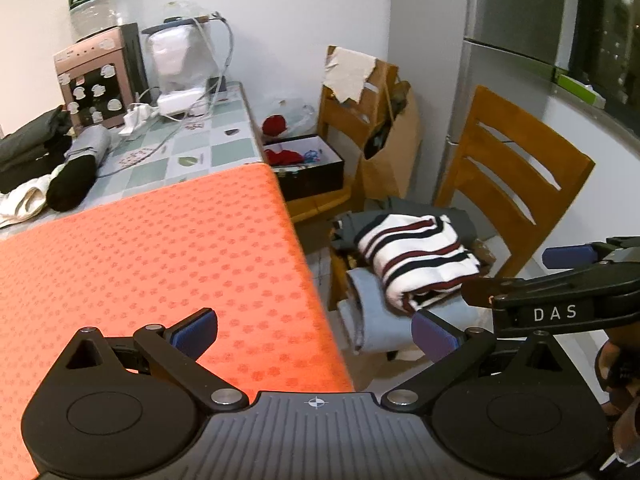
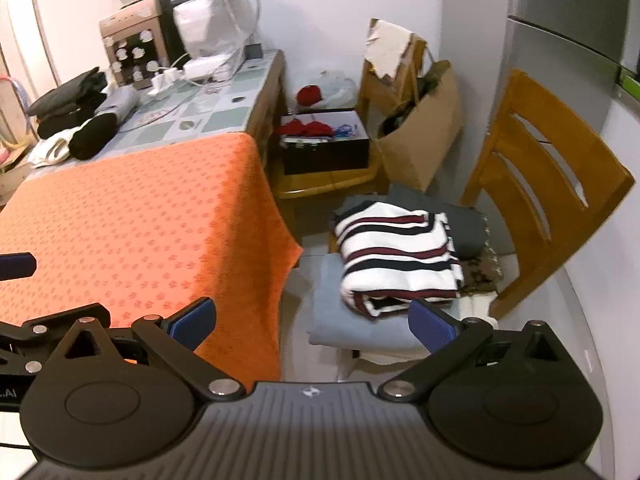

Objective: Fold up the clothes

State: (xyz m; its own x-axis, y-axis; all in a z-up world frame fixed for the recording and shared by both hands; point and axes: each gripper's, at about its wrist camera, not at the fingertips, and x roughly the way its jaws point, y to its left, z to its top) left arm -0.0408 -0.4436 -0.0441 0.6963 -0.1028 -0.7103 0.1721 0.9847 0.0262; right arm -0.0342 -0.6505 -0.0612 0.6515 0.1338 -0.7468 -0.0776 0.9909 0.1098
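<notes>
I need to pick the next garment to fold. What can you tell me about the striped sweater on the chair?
The striped sweater looks like a soft knit, white with dark red and navy bands. It lies loosely folded, topmost on a clothes pile on the wooden chair seat, over a light blue garment and against a dark grey one. Neither gripper touches it.

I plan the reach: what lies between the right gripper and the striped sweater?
Nothing: in the right wrist view, only light-blue cloth under the striped sweater separates it from the right gripper.
</notes>
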